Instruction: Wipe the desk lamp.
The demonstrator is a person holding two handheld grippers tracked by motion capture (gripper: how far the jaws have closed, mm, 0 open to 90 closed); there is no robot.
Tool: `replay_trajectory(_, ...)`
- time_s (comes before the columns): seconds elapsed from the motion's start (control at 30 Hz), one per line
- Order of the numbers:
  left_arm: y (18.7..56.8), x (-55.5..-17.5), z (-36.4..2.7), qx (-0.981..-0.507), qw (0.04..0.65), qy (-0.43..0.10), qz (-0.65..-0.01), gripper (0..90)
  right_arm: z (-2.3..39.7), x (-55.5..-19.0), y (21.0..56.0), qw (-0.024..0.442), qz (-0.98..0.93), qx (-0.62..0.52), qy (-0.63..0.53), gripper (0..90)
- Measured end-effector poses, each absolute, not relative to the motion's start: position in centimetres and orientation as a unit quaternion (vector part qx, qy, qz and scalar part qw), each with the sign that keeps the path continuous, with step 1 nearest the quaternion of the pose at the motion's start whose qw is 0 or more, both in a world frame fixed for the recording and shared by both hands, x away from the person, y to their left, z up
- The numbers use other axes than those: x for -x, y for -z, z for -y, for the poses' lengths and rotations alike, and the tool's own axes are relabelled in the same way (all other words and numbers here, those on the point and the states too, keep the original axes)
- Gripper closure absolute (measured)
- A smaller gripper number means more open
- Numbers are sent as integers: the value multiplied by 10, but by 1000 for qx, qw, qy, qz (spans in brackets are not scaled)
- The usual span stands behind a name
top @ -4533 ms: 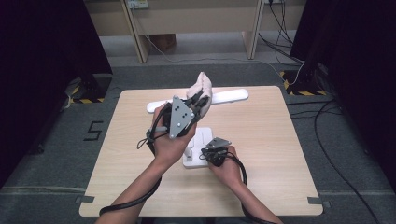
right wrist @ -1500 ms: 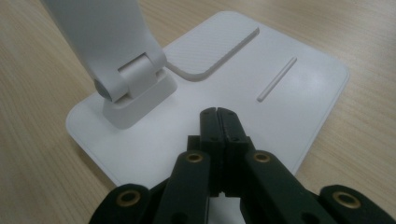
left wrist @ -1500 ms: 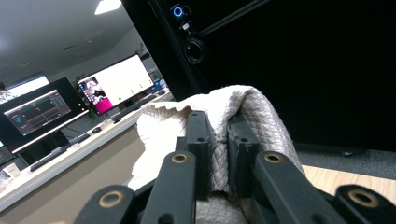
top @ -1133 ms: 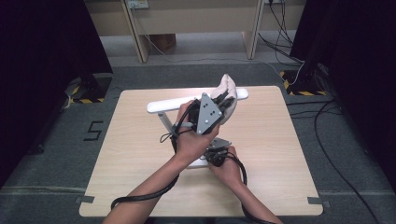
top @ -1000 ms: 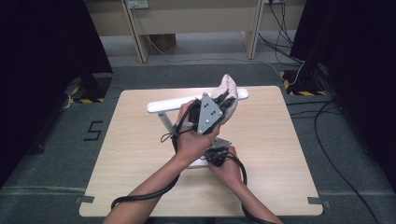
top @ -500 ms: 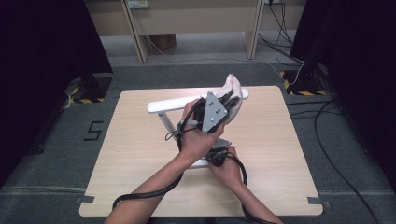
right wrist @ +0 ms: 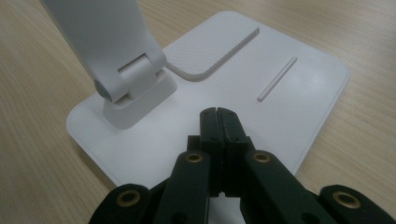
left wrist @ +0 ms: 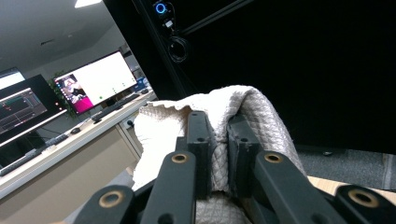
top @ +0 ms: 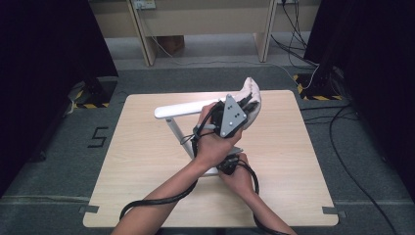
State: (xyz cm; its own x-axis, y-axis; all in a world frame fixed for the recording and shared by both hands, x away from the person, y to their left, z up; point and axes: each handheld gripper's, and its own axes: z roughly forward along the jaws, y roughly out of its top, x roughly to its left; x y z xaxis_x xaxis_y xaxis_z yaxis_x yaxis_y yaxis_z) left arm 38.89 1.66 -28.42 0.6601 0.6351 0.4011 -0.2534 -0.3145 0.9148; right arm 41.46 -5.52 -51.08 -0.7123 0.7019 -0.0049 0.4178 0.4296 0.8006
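The high view looks forward and down on the whole table [top: 147, 161]. The right gripper view sits close above the white lamp base [right wrist: 299, 93], also seen from above. The left gripper view faces up, away from the table.

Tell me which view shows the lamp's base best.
The right gripper view: the white base spreads out close up, with its hinge and grooves sharp, and the shut right gripper pressing on it. In the high view the base is mostly covered by the hands. The left gripper view shows the cloth instead.
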Motion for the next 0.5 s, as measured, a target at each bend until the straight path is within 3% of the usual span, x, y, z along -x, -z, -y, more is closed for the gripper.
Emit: replay_trajectory(0.5, 282, -391, -7, -717, 570, -381, -130, 819, 55, -415, 511, 172, -828, -338, -414, 900)
